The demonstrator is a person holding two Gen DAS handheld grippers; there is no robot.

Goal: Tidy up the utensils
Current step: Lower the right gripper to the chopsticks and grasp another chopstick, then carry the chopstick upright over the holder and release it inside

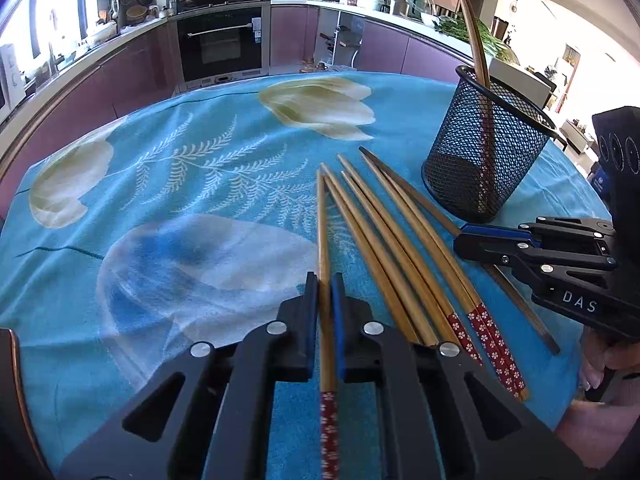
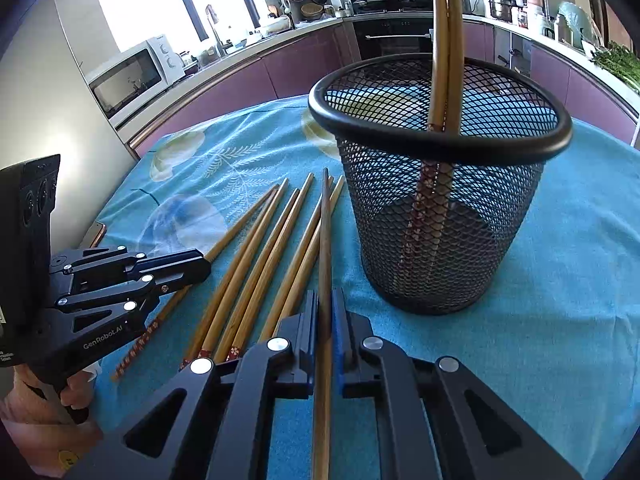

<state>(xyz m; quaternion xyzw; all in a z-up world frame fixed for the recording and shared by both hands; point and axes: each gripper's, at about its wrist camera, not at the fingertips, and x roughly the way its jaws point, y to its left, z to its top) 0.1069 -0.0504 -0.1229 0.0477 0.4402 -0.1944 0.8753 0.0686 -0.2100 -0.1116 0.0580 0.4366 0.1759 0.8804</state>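
Observation:
My left gripper (image 1: 323,280) is shut on a bamboo chopstick (image 1: 322,216) with a red flowered end, which lies on the blue cloth. To its right, several more chopsticks (image 1: 392,248) fan out. My right gripper (image 2: 325,296) is shut on a darker brown chopstick (image 2: 326,220) at the right edge of that fan (image 2: 256,260). Just right of the fan stands a black mesh cup (image 2: 440,240) holding two upright chopsticks (image 2: 448,40). In the left wrist view, the cup (image 1: 480,160) and the right gripper (image 1: 459,240) are on the right. The left gripper (image 2: 206,266) shows at the left of the right wrist view.
A blue flowered cloth (image 1: 180,152) covers the round table. Purple kitchen cabinets and an oven (image 1: 220,44) run behind it, and a microwave (image 2: 132,72) sits on the counter. A person's hand (image 2: 76,396) holds the left gripper's handle. A thin copper-edged object (image 2: 98,234) lies at the table's left edge.

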